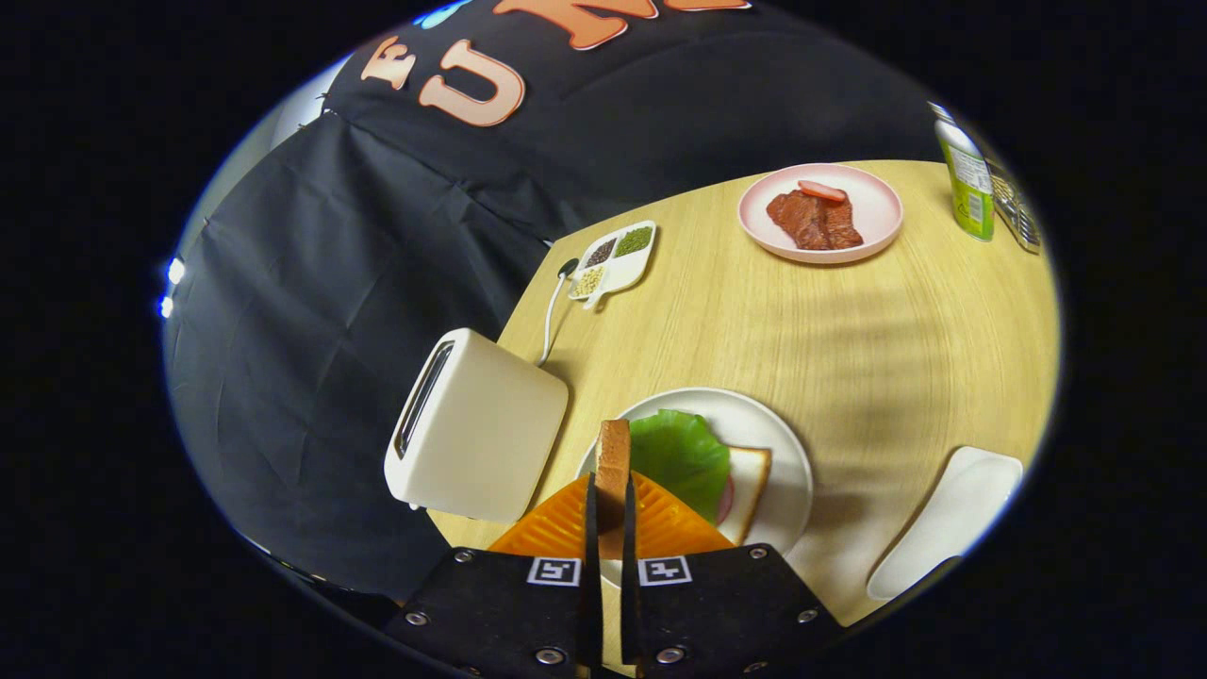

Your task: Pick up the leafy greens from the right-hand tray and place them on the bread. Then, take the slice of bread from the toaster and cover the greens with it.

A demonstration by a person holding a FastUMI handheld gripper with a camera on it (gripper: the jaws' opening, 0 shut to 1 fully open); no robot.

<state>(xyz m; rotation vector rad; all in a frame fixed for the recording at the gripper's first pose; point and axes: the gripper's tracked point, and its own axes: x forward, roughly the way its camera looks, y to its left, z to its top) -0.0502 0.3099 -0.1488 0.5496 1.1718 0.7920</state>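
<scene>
Bread slice clamped in tool

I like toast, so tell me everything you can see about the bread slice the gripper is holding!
The bread slice stands on edge, seen end-on, so it looks thin, with a brown crust and a paler top. The gripper is shut on it, one finger pressing each flat face. It hangs just above the white plate, beside the green lettuce and right of the toaster.

Our gripper pointing toward twelve o'clock, fingers nearly together, both pressed on a slice of bread held upright on edge
</scene>
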